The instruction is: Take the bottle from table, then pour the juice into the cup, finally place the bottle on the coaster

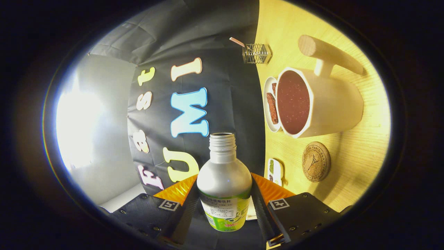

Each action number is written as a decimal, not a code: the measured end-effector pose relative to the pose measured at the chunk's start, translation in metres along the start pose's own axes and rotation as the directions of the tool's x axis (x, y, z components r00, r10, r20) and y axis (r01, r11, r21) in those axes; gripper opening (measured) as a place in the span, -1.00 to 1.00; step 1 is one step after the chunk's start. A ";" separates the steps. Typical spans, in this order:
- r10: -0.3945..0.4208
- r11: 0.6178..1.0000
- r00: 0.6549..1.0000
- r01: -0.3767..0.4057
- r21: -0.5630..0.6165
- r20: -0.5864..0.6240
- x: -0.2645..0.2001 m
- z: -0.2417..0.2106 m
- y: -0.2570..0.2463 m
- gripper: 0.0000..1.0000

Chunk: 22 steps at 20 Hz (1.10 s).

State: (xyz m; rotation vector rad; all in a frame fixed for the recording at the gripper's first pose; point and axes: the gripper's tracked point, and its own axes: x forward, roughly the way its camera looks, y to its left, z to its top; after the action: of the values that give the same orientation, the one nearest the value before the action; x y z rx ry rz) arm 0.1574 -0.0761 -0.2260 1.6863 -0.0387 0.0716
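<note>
The gripper (224,194) had the bottle (224,180) clamped between its two fingers, one pressed on each side of the body just above the label. The cap was off, the threaded neck stood open, and the whole view was rolled sideways, so the bottle lay tipped over with the tabletop (360,152) standing like a wall beside it. It was up in the air, clear of the surface.

The cup (319,104), a pale mug with a thick wooden handle (329,55), sat beyond the fingers, and it showed dark reddish liquid near its brim. So my read was that the pick was done and the pour was either finished or in its last part; no stream ran from the neck at that instant, and the mouth was not over the cup. I could not tell how much was left inside the bottle.

What remained was the set-down. The round cork coaster (316,161) lay bare, just beside the cup, nearer the fingers.

Around them, the tabletop was light wood grain under warm light. A white dish (269,104) with brown pieces sat behind the cup, a small wire holder (256,53) farther off, and a little white dish (275,171) close ahead of the fingers. Black cloth closed the booth, with a bright pale panel beside it.
</note>
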 end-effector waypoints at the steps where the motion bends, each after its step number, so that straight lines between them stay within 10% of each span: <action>1: 0.004 1.000 1.000 -0.004 0.013 0.002 0.002 0.000 0.002 0.57; 22: 0.072 0.982 0.996 -0.078 0.170 0.045 0.004 -0.002 0.012 0.57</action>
State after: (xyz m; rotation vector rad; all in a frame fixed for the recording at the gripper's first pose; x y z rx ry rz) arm 0.1610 -0.0756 -0.2138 1.8583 -0.1283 0.1017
